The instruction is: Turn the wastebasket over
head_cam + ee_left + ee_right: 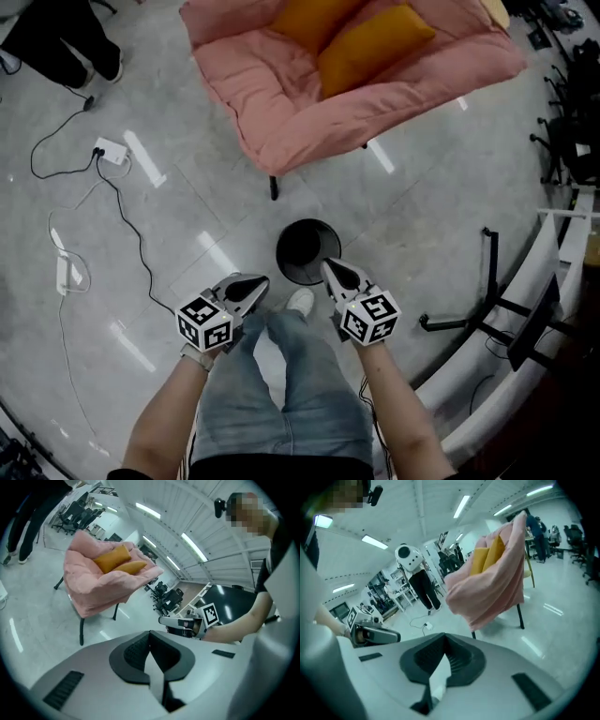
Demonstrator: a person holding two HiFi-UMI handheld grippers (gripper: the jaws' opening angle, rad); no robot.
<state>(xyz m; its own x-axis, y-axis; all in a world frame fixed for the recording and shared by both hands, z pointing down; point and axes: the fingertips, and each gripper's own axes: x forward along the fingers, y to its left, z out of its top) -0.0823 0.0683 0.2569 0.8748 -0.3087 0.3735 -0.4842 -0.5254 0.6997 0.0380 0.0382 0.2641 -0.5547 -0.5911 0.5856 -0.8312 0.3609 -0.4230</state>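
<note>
The black round wastebasket (307,251) stands on the grey floor just ahead of the person's feet, below the pink chair; whether its mouth faces up I cannot tell. Both grippers hang in the air above it, apart from it. My left gripper (257,281) is to its lower left, jaws shut with nothing between them. My right gripper (329,267) overlaps its right rim in the head view, also shut and empty. The left gripper view shows closed jaws (150,635) and the right gripper (180,622) across; the right gripper view shows closed jaws (443,638) and the left gripper (375,633). The wastebasket is in neither gripper view.
A pink chair (281,103) with orange cushions (370,42) stands behind the basket on thin dark legs. A white power strip (111,150) and cables trail across the floor at left. White railings (525,300) and a black stand (469,314) are at right. Another person's legs (66,37) are at top left.
</note>
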